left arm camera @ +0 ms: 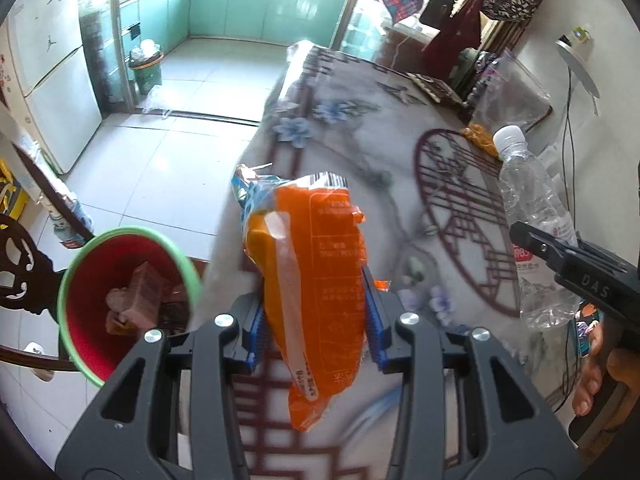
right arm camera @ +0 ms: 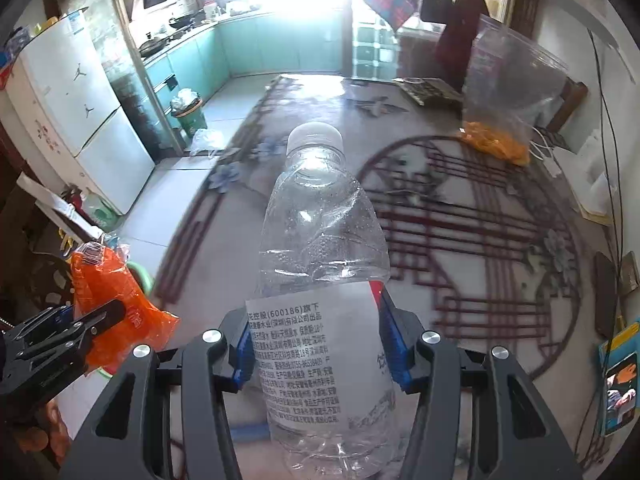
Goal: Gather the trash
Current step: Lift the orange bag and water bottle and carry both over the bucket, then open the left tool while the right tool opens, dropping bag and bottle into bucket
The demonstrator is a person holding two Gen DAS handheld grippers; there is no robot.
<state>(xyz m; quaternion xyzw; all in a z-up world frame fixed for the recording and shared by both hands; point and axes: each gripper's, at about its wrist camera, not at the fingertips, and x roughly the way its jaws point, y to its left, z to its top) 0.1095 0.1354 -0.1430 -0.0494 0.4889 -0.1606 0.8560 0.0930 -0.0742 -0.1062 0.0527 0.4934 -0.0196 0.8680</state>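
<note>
My left gripper (left arm camera: 314, 320) is shut on an orange snack wrapper (left arm camera: 316, 280), held above the left edge of the patterned table (left arm camera: 360, 140). Just left of it, lower down, stands a red bin with a green rim (left arm camera: 92, 300) holding a brown carton. My right gripper (right arm camera: 316, 344) is shut on a clear empty plastic bottle (right arm camera: 320, 248) with a white cap, raised over the table. In the left wrist view the bottle (left arm camera: 532, 208) and the right gripper (left arm camera: 568, 264) show at the right. In the right wrist view the orange wrapper (right arm camera: 112, 292) and the left gripper's fingers (right arm camera: 92, 320) show at the lower left.
A clear zip bag with orange pieces (right arm camera: 504, 120) lies at the table's far right beside a dark tray (right arm camera: 428, 90). A phone (right arm camera: 620, 384) rests at the table's right edge. On the tiled floor beyond stand a green kitchen bin (left arm camera: 146, 68) and a white fridge (left arm camera: 52, 80).
</note>
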